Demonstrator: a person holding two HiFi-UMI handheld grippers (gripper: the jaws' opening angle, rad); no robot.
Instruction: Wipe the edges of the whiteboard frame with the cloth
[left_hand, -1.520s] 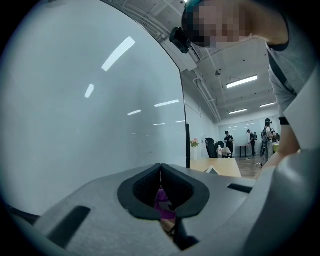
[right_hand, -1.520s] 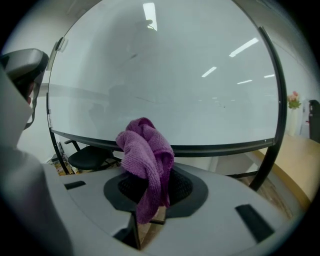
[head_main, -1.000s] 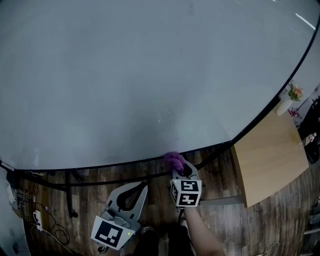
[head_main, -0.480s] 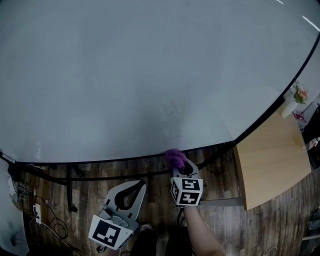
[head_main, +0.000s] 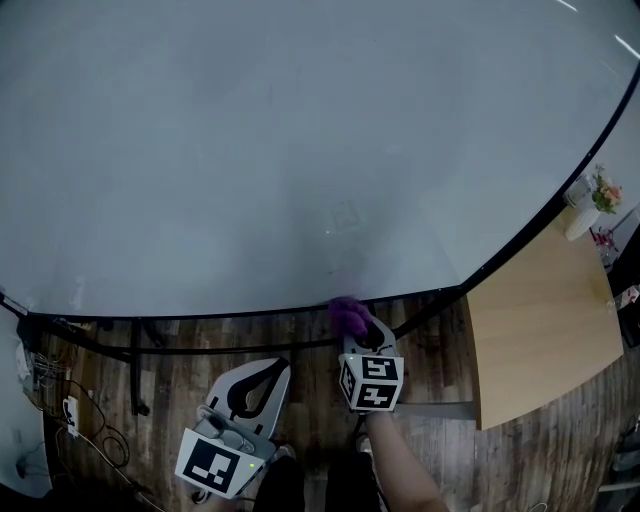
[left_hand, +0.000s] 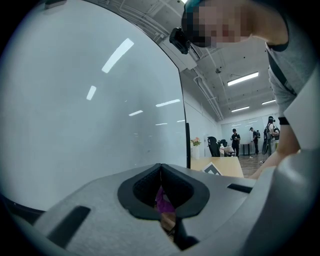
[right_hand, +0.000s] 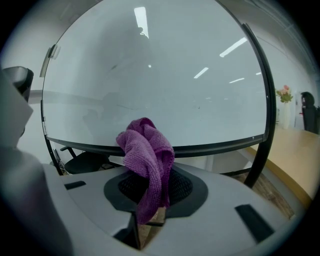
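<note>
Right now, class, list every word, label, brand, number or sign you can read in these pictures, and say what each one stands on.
No readable text anywhere.
Whiteboard: blank.
Left gripper and right gripper: black-and-white square marker patterns only, no letters or numbers.
Purple cloth: no label showing.
</note>
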